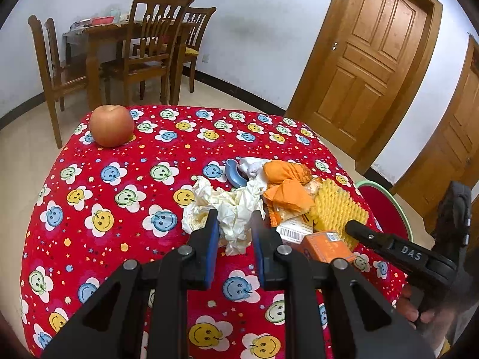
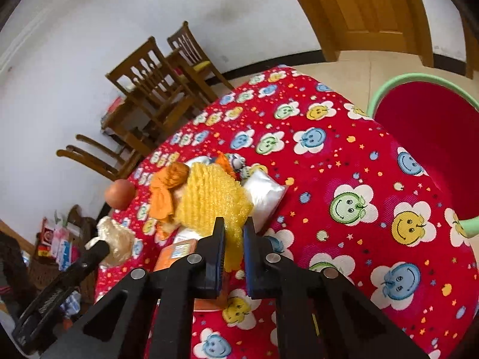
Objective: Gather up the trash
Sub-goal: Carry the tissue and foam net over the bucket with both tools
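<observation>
- Your left gripper (image 1: 233,224) was clamped on the crumpled cream paper (image 1: 223,206) at the near edge of the trash pile on the red smiley tablecloth (image 1: 119,239).
- Your right gripper (image 2: 234,233) pinched the yellow foam fruit net (image 2: 209,200) — its pads pressed into the net's near edge.
- The orange cloth scraps (image 1: 284,185), orange carton (image 1: 326,246) and blue curved piece (image 1: 235,173) lay bunched beside them.
- The apple (image 1: 112,125) sat well apart, at the far corner.

Tabletop cloth (image 1: 125,233): red, smiley flowers in blue, yellow, green
Crumpled paper (image 1: 233,209): cream
Foam net (image 2: 209,200): yellow
Apple (image 1: 111,125): red-orange
Bin (image 2: 431,125): red, green rim
</observation>
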`<state>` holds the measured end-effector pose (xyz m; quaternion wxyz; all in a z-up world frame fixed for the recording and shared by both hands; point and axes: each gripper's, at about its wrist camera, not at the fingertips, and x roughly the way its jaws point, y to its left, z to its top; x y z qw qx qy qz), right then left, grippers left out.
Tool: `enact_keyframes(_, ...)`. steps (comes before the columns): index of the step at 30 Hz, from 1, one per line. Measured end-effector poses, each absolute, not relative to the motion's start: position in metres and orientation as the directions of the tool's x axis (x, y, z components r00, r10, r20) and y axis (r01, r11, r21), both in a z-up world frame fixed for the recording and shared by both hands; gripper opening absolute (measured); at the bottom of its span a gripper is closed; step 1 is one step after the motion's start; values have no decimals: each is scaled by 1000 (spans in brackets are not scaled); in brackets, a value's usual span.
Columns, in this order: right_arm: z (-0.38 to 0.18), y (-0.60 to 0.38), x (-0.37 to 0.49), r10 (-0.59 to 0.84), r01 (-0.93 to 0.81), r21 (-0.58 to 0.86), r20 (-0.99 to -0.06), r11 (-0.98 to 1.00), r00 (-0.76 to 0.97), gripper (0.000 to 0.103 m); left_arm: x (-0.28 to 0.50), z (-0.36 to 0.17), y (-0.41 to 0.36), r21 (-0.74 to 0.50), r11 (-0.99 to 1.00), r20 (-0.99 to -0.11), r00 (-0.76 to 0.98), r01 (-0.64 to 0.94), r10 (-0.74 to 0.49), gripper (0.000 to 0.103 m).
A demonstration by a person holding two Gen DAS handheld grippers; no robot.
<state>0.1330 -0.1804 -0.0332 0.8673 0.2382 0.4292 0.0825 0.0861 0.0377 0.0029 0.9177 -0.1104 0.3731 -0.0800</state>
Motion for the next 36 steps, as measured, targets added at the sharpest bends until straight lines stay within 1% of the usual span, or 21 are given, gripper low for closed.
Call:
enact_keyframes(8,3,-195,104,306,40,467,-640,884,705,10,77,19,26,-255,962,-645,724,98,-244,20)
enact_keyframes(18,40,-234,71,189,97,416,-593,904,783,10,68,53,-17,-226,952,-608,734,207,-304,20)
enact_keyframes(26,51,-273,49,115,160,406,-574,900,811,10,63,72,-64,-213,928,-593,715,305,-371,20)
enact_keyframes(36,52,-320,36,26,244,390,-572,888,820,10,67,74,-127,-186,900,-604,676,394,-421,20)
